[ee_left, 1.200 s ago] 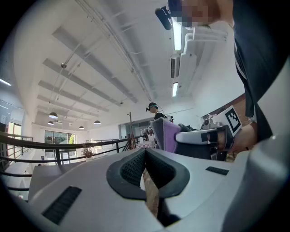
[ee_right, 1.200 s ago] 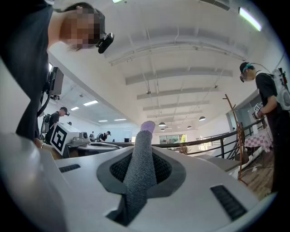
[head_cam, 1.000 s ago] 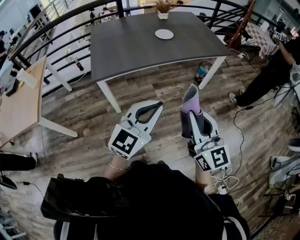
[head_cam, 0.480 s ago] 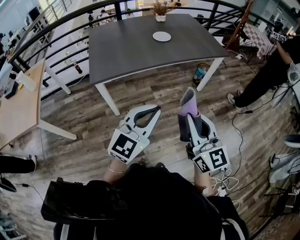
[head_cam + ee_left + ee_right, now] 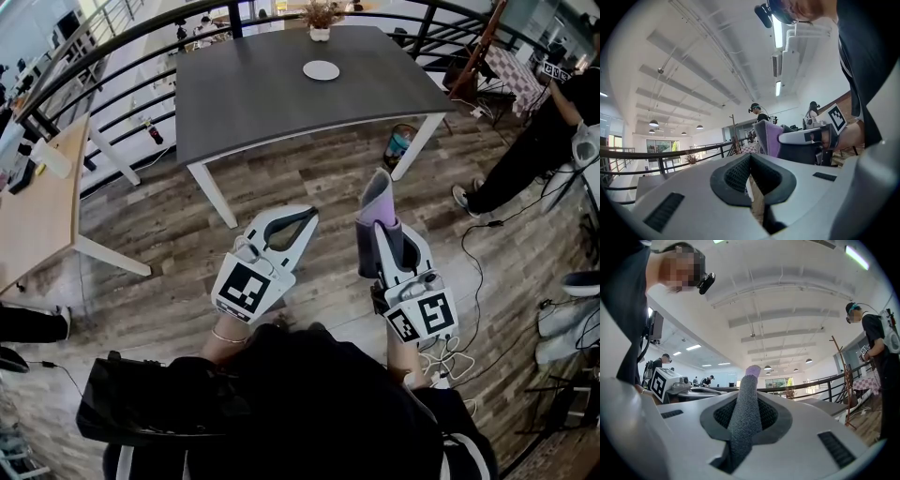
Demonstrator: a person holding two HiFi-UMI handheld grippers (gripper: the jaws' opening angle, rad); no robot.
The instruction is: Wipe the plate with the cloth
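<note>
Right gripper (image 5: 382,234), right of centre: jaws clamped on a cloth (image 5: 378,199), its long axis pointed up-frame. Left gripper (image 5: 302,220), beside it: jaws pressed together, nothing held. The plate (image 5: 321,69) is seen on the dark table (image 5: 244,103), upper centre, well apart, up-frame and slightly left of the cloth.

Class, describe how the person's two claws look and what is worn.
The left claw and right claw are white wedge-shaped shells with dark ribbed pads and a black-and-white marker cube behind. Worn: black top, thin bracelet on the left wrist.
</note>
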